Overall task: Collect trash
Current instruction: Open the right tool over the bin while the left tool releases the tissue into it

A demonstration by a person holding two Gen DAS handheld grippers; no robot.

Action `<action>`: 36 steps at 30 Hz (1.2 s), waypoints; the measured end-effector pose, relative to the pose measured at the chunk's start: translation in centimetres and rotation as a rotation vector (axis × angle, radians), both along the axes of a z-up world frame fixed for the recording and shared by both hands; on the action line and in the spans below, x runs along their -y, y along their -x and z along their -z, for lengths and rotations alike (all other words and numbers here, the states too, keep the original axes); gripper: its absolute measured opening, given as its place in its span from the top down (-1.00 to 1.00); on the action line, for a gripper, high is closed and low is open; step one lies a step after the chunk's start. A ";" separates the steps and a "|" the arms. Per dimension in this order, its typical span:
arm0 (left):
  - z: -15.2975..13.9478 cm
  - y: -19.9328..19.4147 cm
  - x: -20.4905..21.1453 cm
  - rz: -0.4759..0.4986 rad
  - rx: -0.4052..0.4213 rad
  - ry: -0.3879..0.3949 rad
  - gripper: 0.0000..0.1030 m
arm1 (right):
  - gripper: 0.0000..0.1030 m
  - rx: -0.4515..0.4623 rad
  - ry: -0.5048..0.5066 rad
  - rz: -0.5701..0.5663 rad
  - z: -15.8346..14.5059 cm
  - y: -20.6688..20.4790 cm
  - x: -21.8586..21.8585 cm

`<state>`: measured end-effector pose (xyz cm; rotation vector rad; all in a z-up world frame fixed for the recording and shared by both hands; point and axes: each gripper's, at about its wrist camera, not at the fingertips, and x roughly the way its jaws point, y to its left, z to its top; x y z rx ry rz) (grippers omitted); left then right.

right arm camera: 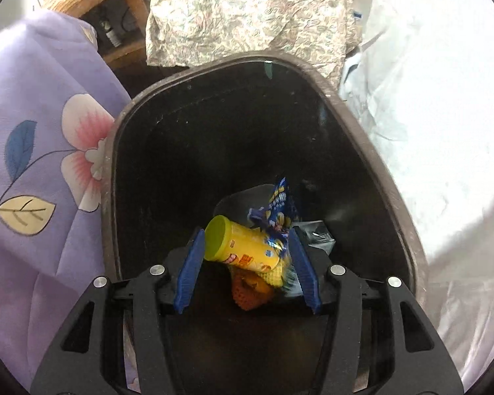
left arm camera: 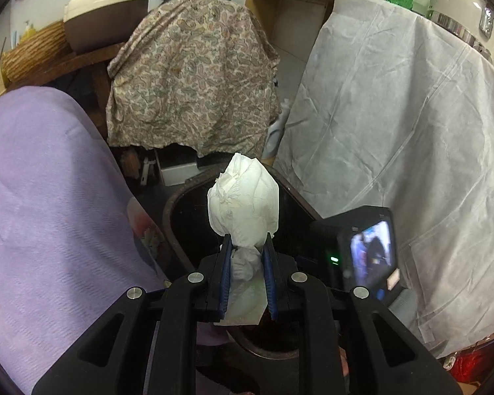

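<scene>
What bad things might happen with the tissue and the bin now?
1. The crumpled tissue, pinched only at its lower end by the left tongs, might slip and miss the bin.
2. The right tongs sit open over the bin, so the two tongs might bump.
</scene>
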<state>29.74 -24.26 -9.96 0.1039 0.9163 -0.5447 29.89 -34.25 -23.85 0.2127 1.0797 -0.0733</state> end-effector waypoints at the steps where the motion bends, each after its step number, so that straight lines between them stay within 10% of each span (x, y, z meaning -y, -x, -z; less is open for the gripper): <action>1: 0.3 -0.2 0.2 0.005 -0.007 -0.005 0.65 | -0.03 0.011 -0.007 0.003 -0.3 0.5 0.1; 20: 5.1 -1.5 4.1 0.081 -0.065 -0.106 0.64 | -0.18 0.100 0.079 0.056 -2.3 6.1 2.1; 24: 4.9 -1.7 4.1 0.072 -0.071 -0.083 0.06 | -0.18 0.103 0.087 0.059 -2.2 6.1 1.9; 36: 3.5 -1.2 4.2 0.069 -0.042 -0.056 -0.13 | -0.18 0.109 0.092 0.061 -2.3 6.6 1.7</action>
